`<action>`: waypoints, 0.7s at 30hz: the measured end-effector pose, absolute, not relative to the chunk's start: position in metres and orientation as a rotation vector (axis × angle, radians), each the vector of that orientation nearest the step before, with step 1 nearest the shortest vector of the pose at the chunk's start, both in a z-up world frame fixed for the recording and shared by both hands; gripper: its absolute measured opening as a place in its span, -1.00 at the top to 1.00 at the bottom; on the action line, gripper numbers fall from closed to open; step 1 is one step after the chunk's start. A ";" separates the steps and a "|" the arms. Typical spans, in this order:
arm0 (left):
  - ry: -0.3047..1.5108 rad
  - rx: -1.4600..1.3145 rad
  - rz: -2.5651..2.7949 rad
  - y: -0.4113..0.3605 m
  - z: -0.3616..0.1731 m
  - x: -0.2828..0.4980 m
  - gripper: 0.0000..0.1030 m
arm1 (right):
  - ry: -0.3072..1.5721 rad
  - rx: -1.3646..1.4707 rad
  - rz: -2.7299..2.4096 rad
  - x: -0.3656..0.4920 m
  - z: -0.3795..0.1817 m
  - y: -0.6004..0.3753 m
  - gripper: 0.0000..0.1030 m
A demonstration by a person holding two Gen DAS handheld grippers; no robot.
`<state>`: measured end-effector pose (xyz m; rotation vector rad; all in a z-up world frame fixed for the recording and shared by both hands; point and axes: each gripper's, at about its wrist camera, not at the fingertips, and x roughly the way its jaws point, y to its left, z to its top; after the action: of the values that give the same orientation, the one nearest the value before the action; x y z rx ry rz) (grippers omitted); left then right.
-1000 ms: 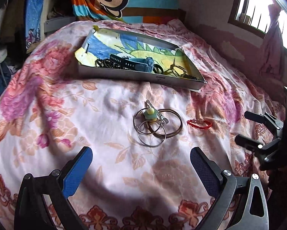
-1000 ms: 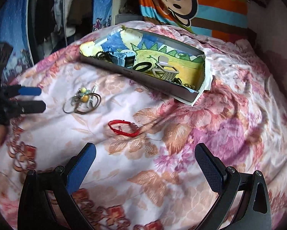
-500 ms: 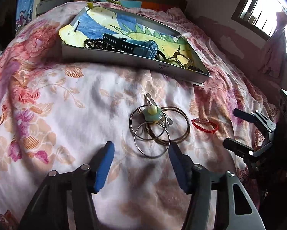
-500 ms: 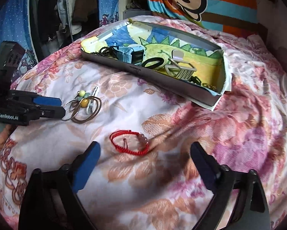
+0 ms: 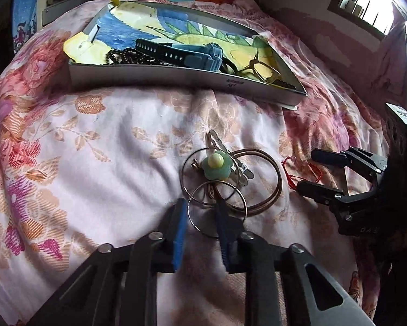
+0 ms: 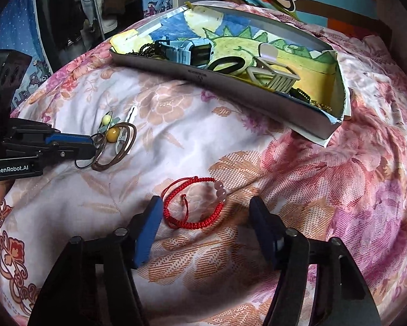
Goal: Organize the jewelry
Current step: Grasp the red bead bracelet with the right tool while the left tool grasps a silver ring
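Left gripper (image 5: 199,218) jaws part-closed astride a thin, slippery metal ring (image 5: 217,209) on the bedspread (image 5: 108,141). Right gripper (image 6: 206,225) jaws apart around a limp red cord bracelet (image 6: 193,203); pinch cord, not beads.

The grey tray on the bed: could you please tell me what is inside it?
Inside the tray: blue watch, dark bead strands, black ring, pale claw clip. Its near wall hides the floor edge.

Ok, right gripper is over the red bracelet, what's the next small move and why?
Probably lower slightly and close: the right gripper is open with its fingers either side of the red bracelet, which lies flat on the bedspread, not yet pinched.
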<state>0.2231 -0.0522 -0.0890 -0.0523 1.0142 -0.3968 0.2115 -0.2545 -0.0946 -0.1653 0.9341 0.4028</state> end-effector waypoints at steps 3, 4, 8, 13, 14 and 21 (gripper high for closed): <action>1.017 -0.045 -0.394 -0.053 -0.089 0.222 0.83 | 0.936 -0.156 0.404 0.213 -0.095 -0.255 0.03; 1.017 -0.042 -0.392 -0.053 -0.089 0.222 0.87 | 0.938 -0.152 0.405 0.213 -0.095 -0.255 0.08; 1.007 -0.028 -0.374 -0.054 -0.088 0.220 0.93 | 0.939 -0.152 0.405 0.213 -0.096 -0.255 0.47; 0.977 -0.027 -0.350 -0.050 -0.081 0.217 0.94 | 0.932 -0.154 0.399 0.211 -0.095 -0.255 0.83; 0.967 -0.028 -0.344 -0.049 -0.079 0.216 0.94 | 0.928 -0.153 0.395 0.211 -0.094 -0.256 0.86; 0.900 -0.029 -0.320 -0.047 -0.058 0.210 0.94 | 0.840 -0.134 0.371 0.205 -0.077 -0.262 0.87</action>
<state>0.2105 -0.0472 -0.0582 -0.0290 0.8996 -0.3204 0.2054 -0.2617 -0.0772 -0.1345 0.8405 0.3710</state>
